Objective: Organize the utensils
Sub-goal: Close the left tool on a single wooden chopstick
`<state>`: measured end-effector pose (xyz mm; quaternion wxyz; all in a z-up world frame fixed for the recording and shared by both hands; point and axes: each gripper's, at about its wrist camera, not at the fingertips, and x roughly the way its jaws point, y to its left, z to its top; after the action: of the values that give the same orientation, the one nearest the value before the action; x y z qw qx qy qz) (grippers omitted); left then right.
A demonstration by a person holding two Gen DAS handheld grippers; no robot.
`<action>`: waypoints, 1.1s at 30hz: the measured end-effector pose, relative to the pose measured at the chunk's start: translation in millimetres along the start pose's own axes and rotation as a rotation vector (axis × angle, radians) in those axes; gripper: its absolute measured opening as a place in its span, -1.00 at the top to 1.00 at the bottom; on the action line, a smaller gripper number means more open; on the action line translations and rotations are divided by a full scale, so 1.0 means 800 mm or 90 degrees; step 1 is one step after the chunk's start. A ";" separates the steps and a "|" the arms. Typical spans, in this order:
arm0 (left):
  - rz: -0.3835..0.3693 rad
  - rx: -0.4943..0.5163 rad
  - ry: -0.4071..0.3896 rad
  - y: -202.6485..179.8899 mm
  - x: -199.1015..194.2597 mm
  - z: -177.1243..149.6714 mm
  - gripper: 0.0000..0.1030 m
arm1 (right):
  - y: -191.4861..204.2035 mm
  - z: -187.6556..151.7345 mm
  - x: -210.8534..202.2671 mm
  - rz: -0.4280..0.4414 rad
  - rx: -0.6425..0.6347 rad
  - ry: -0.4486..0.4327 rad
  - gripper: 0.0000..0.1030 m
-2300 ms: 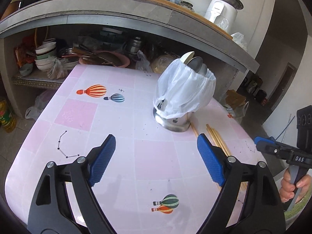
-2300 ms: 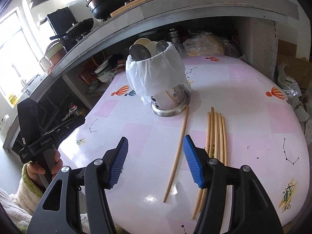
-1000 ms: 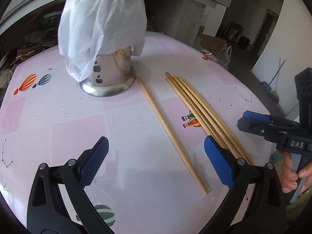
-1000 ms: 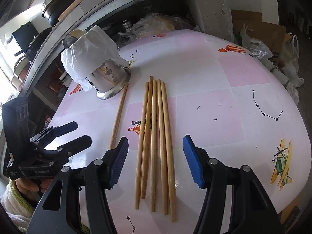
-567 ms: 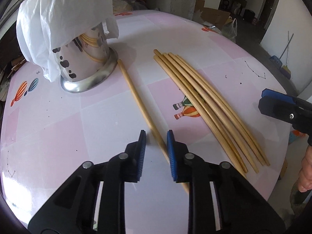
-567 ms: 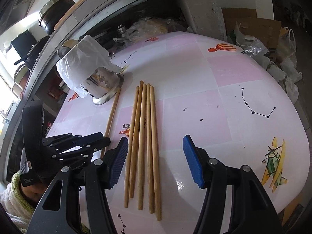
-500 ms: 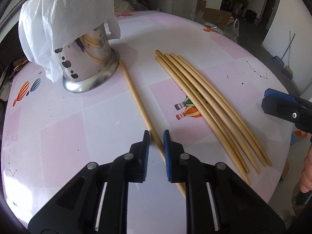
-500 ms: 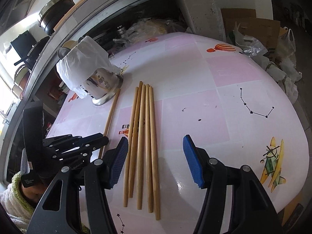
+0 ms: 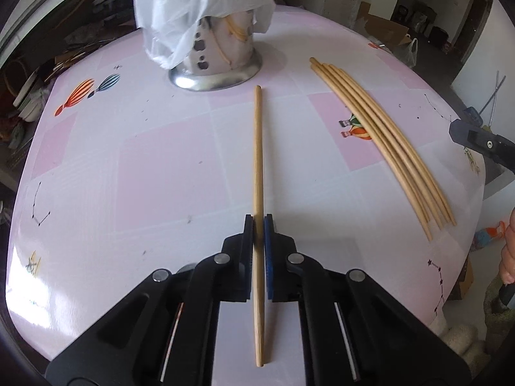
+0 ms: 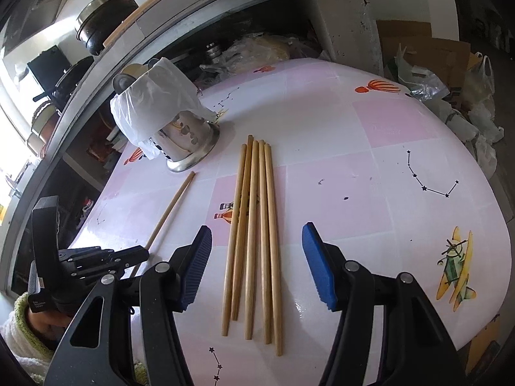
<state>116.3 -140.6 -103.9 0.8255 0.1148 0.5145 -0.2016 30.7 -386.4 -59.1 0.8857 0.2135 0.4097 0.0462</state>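
The left gripper [image 9: 258, 225] has its jaws clamped on a single wooden chopstick [image 9: 258, 148], gripping it toward its near end, so that a short length runs back between the black arms while the long part reaches away across the surface [image 9: 161, 160] toward the utensil holder [image 9: 222, 58]. The chopstick's far tip lies just short of the holder's flared metal base, not touching it. The holder stands upright at the far side of the pink patterned surface, its upper part wrapped in a white plastic bag [image 9: 193, 3]. To the right of the held chopstick, well apart from it, a bundle of five chopsticks [image 9: 379, 135] lies side by side on the surface. In the right wrist view the right gripper [image 10: 257, 267] hovers over the near ends of that bundle [image 10: 254, 231], its blue-padded jaws standing apart on either side with nothing between the pads. At the left edge of that view a hand [image 10: 45, 321] in a light green and white sleeve holds the left gripper's handle.
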 end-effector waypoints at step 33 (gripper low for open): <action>-0.008 -0.030 0.039 0.046 0.047 0.094 0.70 | 0.011 0.005 0.015 -0.019 -0.012 0.019 -0.11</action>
<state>207.9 -145.4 -104.9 0.8105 0.0982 0.5448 -0.1913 42.1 -376.8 -61.8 0.8820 0.1984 0.4256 0.0400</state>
